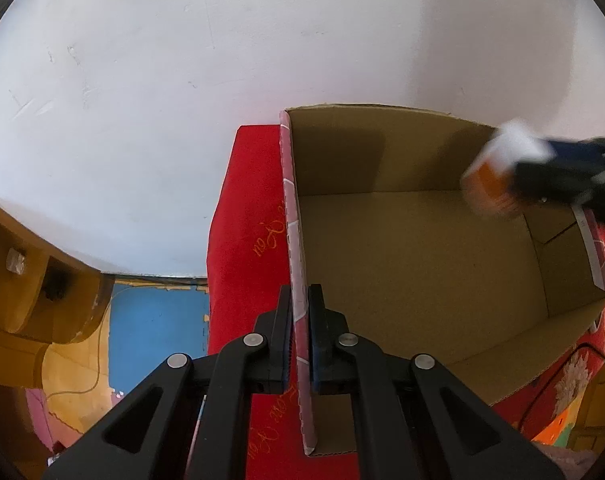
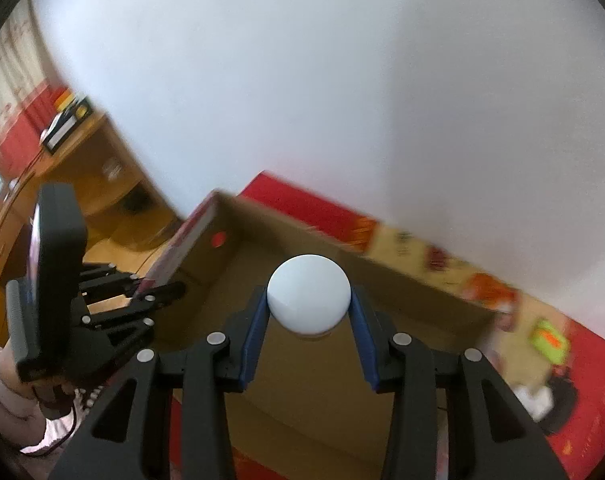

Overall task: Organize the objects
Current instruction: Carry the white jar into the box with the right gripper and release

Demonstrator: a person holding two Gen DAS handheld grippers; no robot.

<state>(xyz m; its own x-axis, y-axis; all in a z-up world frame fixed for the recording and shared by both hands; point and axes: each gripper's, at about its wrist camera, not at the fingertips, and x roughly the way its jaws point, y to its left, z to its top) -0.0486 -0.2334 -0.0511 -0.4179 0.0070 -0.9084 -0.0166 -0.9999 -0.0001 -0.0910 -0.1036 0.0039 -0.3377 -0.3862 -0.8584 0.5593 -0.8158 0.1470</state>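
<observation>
- Left gripper (image 1: 300, 332) clamps the box (image 1: 422, 264) wall, apparently to steady it.
- Right gripper (image 2: 309, 312) clamps a white-capped bottle (image 2: 308, 298) over the box, likely for dropping in.

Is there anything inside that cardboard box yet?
The box looks empty: bare cardboard floor and walls. The right gripper holds a white-capped bottle over it. The near corner is hidden behind the left gripper.
</observation>
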